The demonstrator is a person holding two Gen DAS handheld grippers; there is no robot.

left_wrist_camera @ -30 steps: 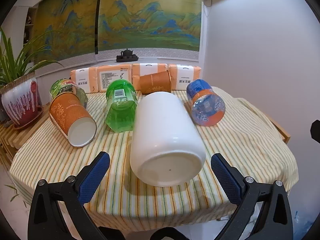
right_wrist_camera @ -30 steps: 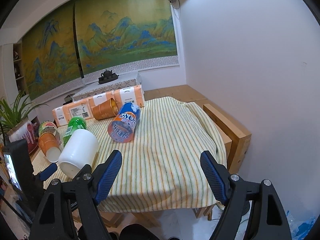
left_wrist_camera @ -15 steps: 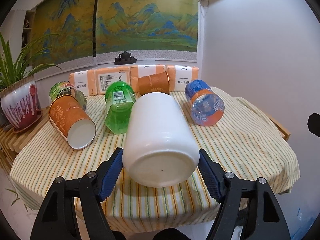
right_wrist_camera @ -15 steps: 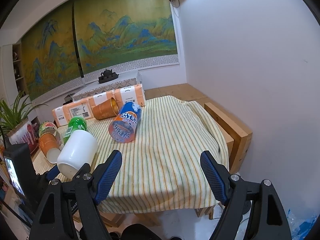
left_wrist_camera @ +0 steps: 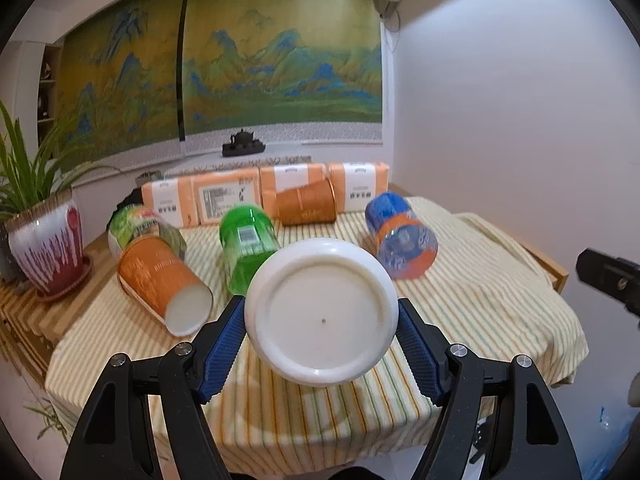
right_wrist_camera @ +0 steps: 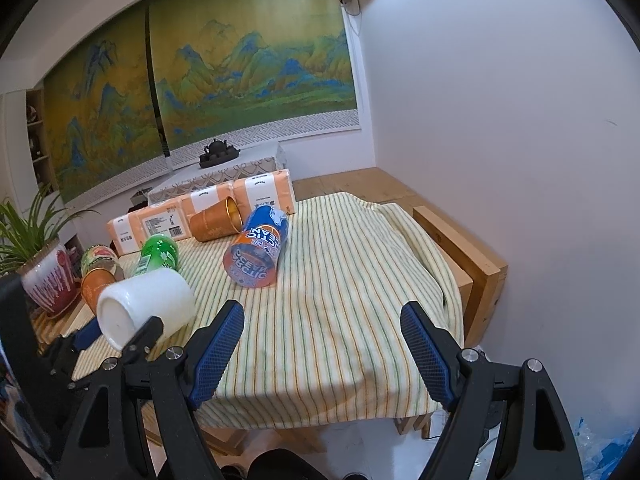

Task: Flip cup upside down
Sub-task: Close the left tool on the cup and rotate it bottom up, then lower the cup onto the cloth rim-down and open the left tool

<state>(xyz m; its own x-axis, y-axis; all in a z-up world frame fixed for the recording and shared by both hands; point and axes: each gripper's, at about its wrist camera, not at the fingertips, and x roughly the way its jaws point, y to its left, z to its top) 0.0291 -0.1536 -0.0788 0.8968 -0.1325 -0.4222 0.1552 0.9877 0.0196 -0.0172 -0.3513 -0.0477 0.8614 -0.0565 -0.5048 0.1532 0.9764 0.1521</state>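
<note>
A white cup (left_wrist_camera: 322, 312) is held on its side, its flat base facing the left wrist camera and lifted off the striped cloth. My left gripper (left_wrist_camera: 320, 344) is shut on it, a blue pad against each side. The cup also shows in the right wrist view (right_wrist_camera: 144, 304), raised at the table's left front with the left gripper (right_wrist_camera: 116, 340) around it. My right gripper (right_wrist_camera: 322, 352) is open and empty, hanging over the table's front edge, well right of the cup.
On the striped cloth (left_wrist_camera: 480, 304) lie an orange paper cup (left_wrist_camera: 160, 284), a green bottle (left_wrist_camera: 248, 248), a blue-orange bottle (left_wrist_camera: 400, 236), a copper cup (left_wrist_camera: 306, 204) and a green cup (left_wrist_camera: 132, 224). Orange packs (left_wrist_camera: 224, 196) line the back. A potted plant (left_wrist_camera: 44, 240) stands left.
The left gripper closed on the white cup and lifted it off the cloth, tipping its base towards the camera. The right gripper barely moved.
</note>
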